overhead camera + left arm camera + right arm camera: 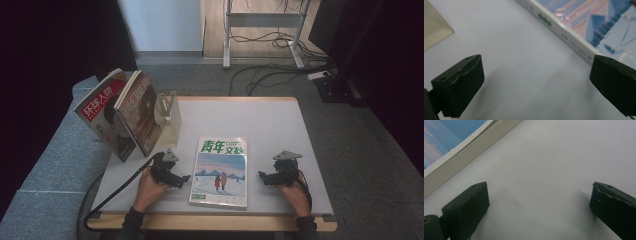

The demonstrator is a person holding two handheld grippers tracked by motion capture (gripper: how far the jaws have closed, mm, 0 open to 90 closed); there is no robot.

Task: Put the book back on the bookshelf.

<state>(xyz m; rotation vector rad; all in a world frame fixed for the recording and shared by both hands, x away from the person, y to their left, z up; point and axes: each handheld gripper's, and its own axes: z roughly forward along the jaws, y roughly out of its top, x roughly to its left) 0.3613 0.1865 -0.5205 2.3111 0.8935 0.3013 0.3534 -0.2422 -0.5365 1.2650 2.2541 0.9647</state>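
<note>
Hands: the person's left hand (148, 189) and right hand (291, 194) come in over the near edge of the table (280, 130), each holding one tool.
Left claw (186, 178): released, jaws spread wide, nothing between them; it lies low over the table just left of the magazine, pointing at its spine.
Right claw (261, 175): released, jaws spread wide over bare table; it lies near the magazine's right edge, apart from it.
Magazine (220, 171): flat on the table between the two claws, cover up, showing a snowy scene with two figures and green characters at the top.
Stand (167, 116): pale bookend at the far left of the table.
Upright magazines: a red-titled one (102, 112) and a brown one (140, 111) lean together, just left of the stand.
Floor: cables (270, 42) and table legs lie beyond the far edge.
</note>
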